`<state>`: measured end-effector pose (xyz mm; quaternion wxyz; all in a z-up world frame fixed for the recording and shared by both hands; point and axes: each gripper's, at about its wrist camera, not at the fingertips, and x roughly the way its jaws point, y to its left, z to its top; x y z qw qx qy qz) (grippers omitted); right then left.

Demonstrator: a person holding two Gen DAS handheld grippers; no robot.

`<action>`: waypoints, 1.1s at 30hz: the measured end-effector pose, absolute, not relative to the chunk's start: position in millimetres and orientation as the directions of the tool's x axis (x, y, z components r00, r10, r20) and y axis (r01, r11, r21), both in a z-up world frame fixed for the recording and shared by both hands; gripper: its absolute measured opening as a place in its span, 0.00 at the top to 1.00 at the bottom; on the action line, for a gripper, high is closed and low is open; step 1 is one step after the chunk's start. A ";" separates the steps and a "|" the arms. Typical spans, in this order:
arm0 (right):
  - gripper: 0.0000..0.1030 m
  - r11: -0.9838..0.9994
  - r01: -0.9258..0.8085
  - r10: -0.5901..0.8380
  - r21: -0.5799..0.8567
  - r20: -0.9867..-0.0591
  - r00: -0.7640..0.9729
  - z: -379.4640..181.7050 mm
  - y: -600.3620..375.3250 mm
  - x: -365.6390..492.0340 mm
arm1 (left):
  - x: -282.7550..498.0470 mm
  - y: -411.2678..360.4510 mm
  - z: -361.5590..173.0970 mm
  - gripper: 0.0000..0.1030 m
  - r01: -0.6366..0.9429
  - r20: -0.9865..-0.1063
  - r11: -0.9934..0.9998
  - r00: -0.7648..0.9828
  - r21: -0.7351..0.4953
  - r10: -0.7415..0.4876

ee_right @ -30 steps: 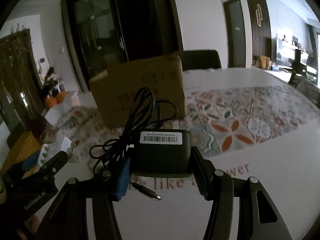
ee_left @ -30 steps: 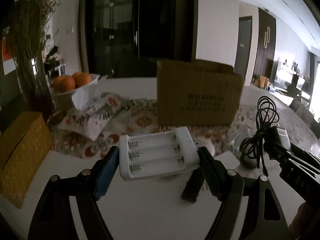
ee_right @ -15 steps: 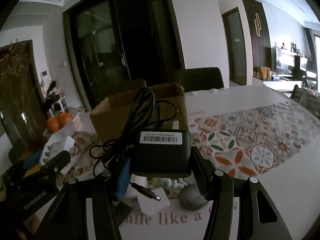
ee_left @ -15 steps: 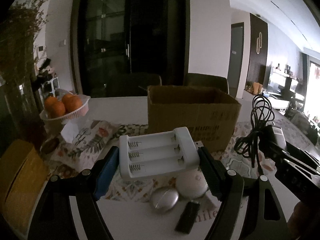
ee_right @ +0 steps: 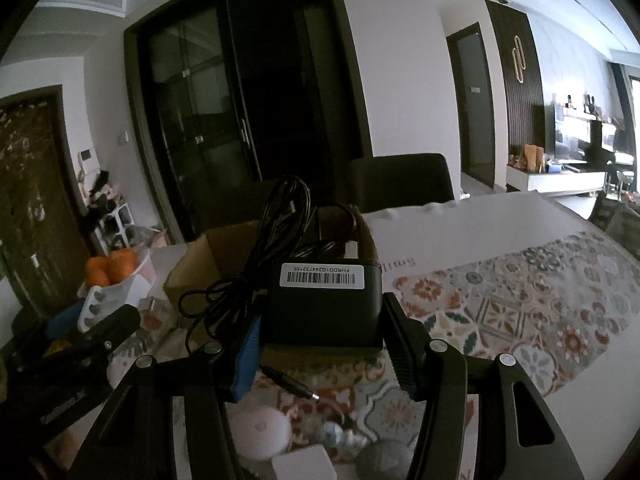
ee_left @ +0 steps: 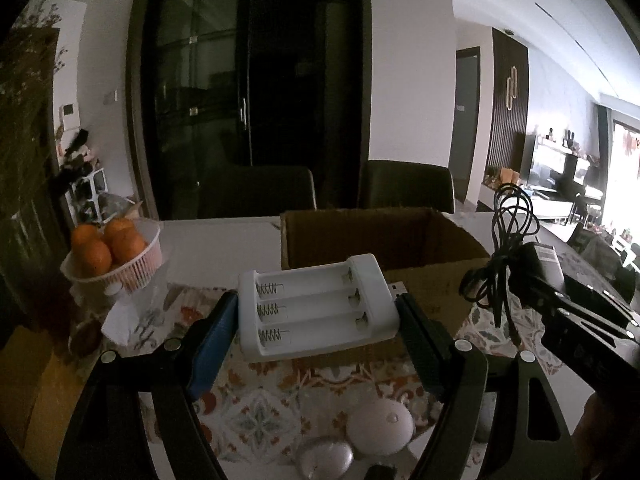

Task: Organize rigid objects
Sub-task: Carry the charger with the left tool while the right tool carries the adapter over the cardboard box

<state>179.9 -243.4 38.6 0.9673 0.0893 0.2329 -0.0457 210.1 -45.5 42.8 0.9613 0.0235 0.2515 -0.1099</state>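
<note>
My left gripper (ee_left: pixel 318 312) is shut on a white battery charger (ee_left: pixel 318 310) with three empty slots, held in the air in front of an open cardboard box (ee_left: pixel 432 240). My right gripper (ee_right: pixel 322 320) is shut on a black power adapter (ee_right: pixel 324 304) with a barcode label; its coiled cable (ee_right: pixel 280 232) sticks up and its plug (ee_right: pixel 292 384) hangs below. The box (ee_right: pixel 200 268) lies just behind the adapter. The right gripper with the adapter also shows in the left wrist view (ee_left: pixel 540 272); the left gripper shows at the left of the right wrist view (ee_right: pixel 104 316).
A basket of oranges (ee_left: pixel 116 256) stands at the left. A white round device (ee_left: pixel 380 430), a silver oval object (ee_left: pixel 326 458) and a small white block (ee_right: pixel 304 464) lie on the patterned runner (ee_right: pixel 540 300). Dark chairs (ee_left: pixel 404 188) stand behind the table.
Both grippers have risen with their objects and moved toward the box. The box's open top has come into view, and the small items on the runner now lie below.
</note>
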 end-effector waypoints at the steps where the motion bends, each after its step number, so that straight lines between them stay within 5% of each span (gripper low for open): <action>1: 0.46 0.980 0.131 -0.050 0.147 -0.458 0.888 40.5 -243.0 183.4 | 214.8 -46.6 44.8 0.23 0.224 -0.491 0.974 0.848 -0.008 -0.200; 33: 0.46 0.993 0.084 -0.015 0.088 -0.595 0.803 51.5 -265.6 309.1 | 343.0 -88.3 46.7 0.23 0.270 -0.651 0.962 0.725 -0.032 -0.225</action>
